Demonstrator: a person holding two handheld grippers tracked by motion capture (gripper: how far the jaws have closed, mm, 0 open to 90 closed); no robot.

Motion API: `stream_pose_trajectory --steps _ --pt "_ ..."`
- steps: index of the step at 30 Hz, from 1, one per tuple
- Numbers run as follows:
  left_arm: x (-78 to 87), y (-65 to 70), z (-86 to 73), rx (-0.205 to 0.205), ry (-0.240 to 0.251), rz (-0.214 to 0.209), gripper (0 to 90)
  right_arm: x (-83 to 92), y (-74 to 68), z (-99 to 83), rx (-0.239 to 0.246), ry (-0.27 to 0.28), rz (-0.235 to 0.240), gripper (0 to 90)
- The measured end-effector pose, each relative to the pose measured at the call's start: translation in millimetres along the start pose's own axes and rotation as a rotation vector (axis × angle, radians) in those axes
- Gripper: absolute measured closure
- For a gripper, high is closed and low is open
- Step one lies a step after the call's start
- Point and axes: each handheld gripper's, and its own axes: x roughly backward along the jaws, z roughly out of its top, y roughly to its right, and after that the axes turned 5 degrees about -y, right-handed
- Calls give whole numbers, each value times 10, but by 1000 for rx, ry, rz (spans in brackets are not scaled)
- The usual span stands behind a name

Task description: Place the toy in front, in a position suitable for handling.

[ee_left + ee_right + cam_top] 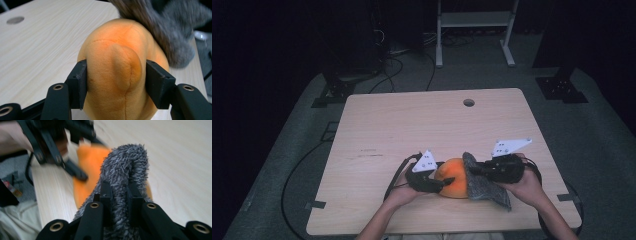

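Orange plush (452, 179) — on the table (377, 130), near edge, at six o'clock. Left gripper (116, 82) clamps its sides, likely steadying it. Right gripper (117, 195), at three o'clock, pinches the grey cloth (123, 165) — draped against the plush, seemingly for wiping or wrapping.

The orange plush toy (452, 184) is soft and rounded, with a stitched seam down its front and a small raised flap of the same fabric beside that seam. It sits on the counter (412, 125) near the person's edge, squeezed slightly at both sides. The grey fuzzy cloth (484, 185) has a shaggy, speckled pile; it lies against the toy's right side, one fold pinched and lifted, the rest trailing down to the counter
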Motion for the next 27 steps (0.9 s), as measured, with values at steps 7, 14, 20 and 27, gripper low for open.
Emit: stream_pose_trajectory --steps 7,14,20,27 --pt "69 -35 -129 -21 4 -20 416 -130 -38 115 53 -38 6 782" --pt "125 -45 -231 -27 21 -32 415 -103 102 -209 -41 -48 18 783" --pt "130 -44 -240 -34 28 -35 410 -96 216 -500 -101 -118 -16 782" --pt "131 -13 -234 -48 33 -36 406 113 117 -289 -66 -38 11 782"
